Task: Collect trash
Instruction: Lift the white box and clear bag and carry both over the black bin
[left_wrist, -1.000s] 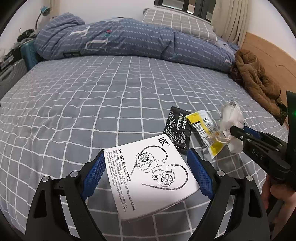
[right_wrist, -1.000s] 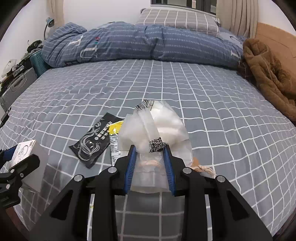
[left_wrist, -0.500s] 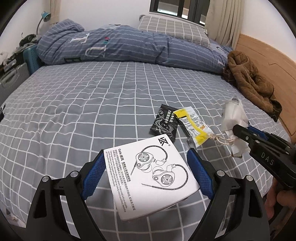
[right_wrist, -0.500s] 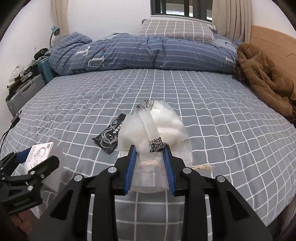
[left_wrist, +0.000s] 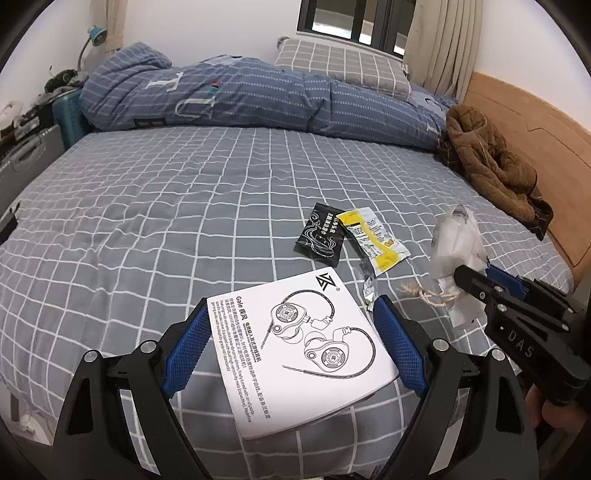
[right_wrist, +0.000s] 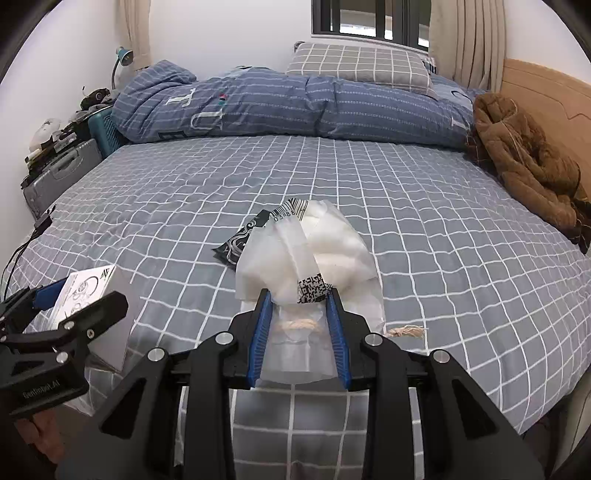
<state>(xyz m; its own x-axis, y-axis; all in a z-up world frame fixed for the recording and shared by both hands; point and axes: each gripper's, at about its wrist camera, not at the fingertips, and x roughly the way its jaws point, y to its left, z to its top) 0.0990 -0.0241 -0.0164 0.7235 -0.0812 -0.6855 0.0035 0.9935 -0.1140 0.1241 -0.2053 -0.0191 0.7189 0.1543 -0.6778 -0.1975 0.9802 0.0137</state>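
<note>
1. Left wrist view: the left tool (left_wrist: 291, 350) has its blue pads set against the two side edges of a white earphone leaflet (left_wrist: 301, 345), held clear of the bed (left_wrist: 147, 221).
2. Right wrist view: the right tool (right_wrist: 298, 325) is closed narrowly on a translucent plastic bag (right_wrist: 314, 258) with barcode stickers; a twine cord (right_wrist: 406, 331) trails from its right side.
3. Loose trash on the bed: a black sachet (left_wrist: 320, 240) and, touching its right edge, a yellow-and-white snack wrapper (left_wrist: 375, 240); a small foil scrap (left_wrist: 369, 291) lies nearer the left tool.
4. Governing relation: both wrappers lie ahead of the left tool and slightly right, between the two tools; the snack wrapper's long axis runs diagonally, far-left to near-right. The right tool appears the nearer, though both are occupied.
5. Judgement: no bin is visible, so each held item probably needs depositing before the wrappers can be taken.
6. Background: folded blue duvet (left_wrist: 258, 99), brown jacket (left_wrist: 491, 166) at the headboard.
</note>
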